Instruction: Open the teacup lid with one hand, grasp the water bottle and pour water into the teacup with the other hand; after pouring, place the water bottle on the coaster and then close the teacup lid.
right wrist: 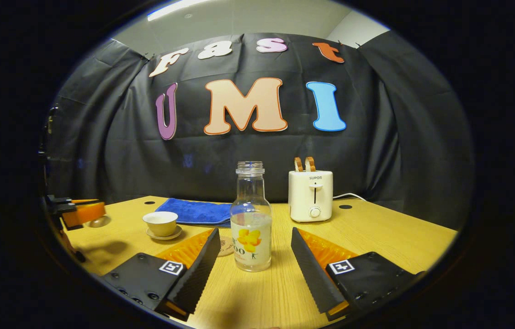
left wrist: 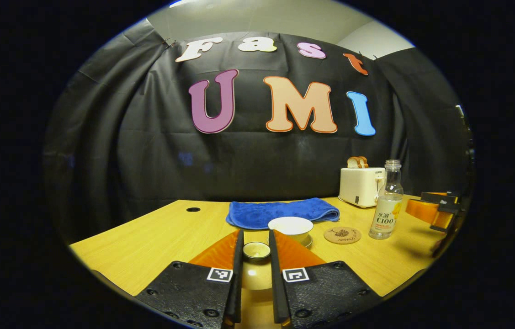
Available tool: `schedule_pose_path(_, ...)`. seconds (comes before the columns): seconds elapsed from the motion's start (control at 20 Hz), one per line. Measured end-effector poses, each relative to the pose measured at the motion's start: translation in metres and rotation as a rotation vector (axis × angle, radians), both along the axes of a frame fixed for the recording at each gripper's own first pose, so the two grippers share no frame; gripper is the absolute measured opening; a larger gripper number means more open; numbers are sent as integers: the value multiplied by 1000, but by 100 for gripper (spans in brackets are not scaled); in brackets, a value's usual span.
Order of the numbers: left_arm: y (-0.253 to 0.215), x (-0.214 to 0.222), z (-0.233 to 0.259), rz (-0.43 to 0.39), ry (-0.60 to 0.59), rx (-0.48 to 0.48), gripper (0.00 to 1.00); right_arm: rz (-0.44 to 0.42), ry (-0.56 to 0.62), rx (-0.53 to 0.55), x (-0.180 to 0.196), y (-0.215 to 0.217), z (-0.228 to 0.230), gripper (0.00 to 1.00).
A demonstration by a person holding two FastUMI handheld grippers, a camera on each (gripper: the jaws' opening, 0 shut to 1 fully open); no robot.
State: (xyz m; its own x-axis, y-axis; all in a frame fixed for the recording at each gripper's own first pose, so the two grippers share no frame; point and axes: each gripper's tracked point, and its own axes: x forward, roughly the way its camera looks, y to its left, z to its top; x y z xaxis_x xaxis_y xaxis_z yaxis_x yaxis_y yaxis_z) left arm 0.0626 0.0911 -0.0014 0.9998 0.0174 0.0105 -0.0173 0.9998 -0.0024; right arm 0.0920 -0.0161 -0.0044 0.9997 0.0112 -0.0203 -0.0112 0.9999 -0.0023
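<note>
Left gripper view, gripper: the left gripper (left wrist: 256,260) is closed on the teacup lid (left wrist: 256,250); the lid sits between the two fingers, which press on either side, held off the cup and nearer the camera than it.
Left gripper view, teacup: the teacup (left wrist: 290,228) stands open on its saucer on the bench (left wrist: 147,242), just beyond the fingertips, in front of a folded blue towel (left wrist: 282,212).
Left gripper view, coaster: the round coaster (left wrist: 342,235) lies bare between the teacup and the water bottle (left wrist: 387,203).
Left gripper view, bottle: upright, uncapped, partly filled, with the right gripper (left wrist: 440,212) just beside it at the right edge.
Left gripper view, background: a white toaster (left wrist: 361,185) with bread slices stands behind the bottle.

Right gripper view, gripper: the right gripper (right wrist: 253,258) has its jaws wide apart, one on each side of the water bottle (right wrist: 251,219), neither touching it.
Right gripper view, bottle: it stands on the bench (right wrist: 376,237), hiding most of the coaster (right wrist: 226,246) behind it.
Right gripper view, teacup: the open teacup (right wrist: 160,224) sits to the left on its saucer, well apart from the bottle; the left gripper (right wrist: 79,212) shows at the far left edge.

Progress: lid off looks done; grasping the bottle looks like the step in hand. Pouring, setting the bottle on the coaster and closing the lid remain.
View differences: the left gripper view shows the lid grip and the whole coaster; the right gripper view shows the gap between jaws and bottle.
</note>
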Motion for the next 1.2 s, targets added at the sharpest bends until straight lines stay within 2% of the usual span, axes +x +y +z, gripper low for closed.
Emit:
schedule_pose_path(0.25,5,-23,0,-3,-2,0,25,-18,35,0,34,6,-6,97)
schedule_pose_path(0.7,3,-25,-2,-5,-1,0,25,-59,77,1,78,7,-15,98)
schedule_pose_path(0.8,4,-25,-2,-5,-1,0,25,-68,73,-9,78,7,-12,81)
schedule_pose_path(1.0,1,-24,-2,-14,0,1,25,-78,89,-35,79,8,-16,77)
schedule_pose_path(1.1,-7,-24,-2,-48,-2,2,24,-61,91,-46,82,13,-15,72)
schedule_pose_path(1.2,-11,-23,-3,-78,0,0,25,-41,90,-81,85,17,-15,73)
